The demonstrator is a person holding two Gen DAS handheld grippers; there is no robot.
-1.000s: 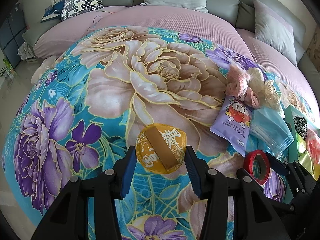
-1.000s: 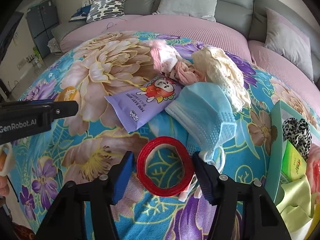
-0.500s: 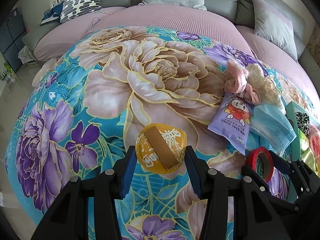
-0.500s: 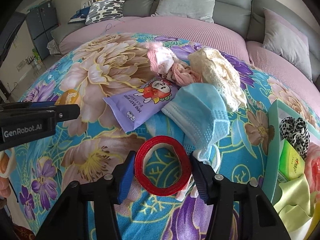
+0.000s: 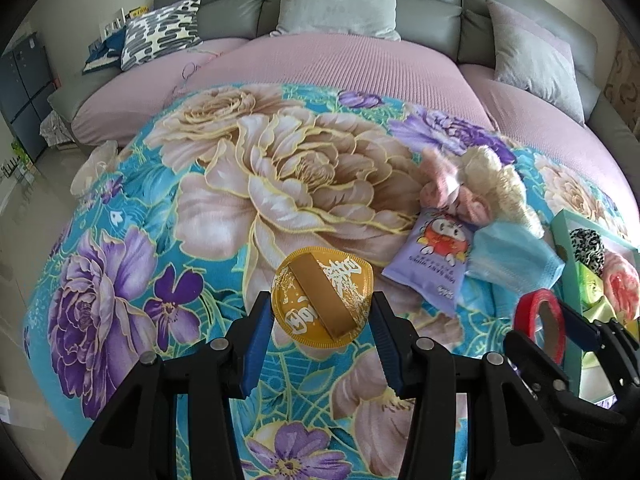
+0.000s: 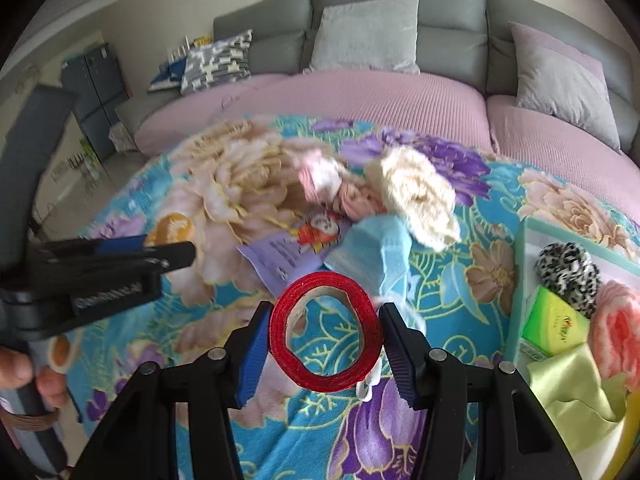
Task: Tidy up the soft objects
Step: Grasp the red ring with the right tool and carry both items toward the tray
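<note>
Between the right gripper's (image 6: 322, 338) pads, a red ring (image 6: 324, 332) (seemingly squashed oval).

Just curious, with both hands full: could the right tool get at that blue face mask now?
Probably not. The right tool is shut on the red ribbon roll, so although the blue face mask lies uncovered just beyond, nothing is free to take it.

Blanket (image 5: 168, 216): turquoise, beige and purple flowers. Powder puff (image 5: 322, 298): gold (white print, tan strap). Ribbon roll (image 6: 325, 330): red. Mask (image 5: 514, 258): light blue. Wipes pack (image 5: 430, 258): lilac. Scrunchie (image 6: 568, 270): black-white leopard.
</note>
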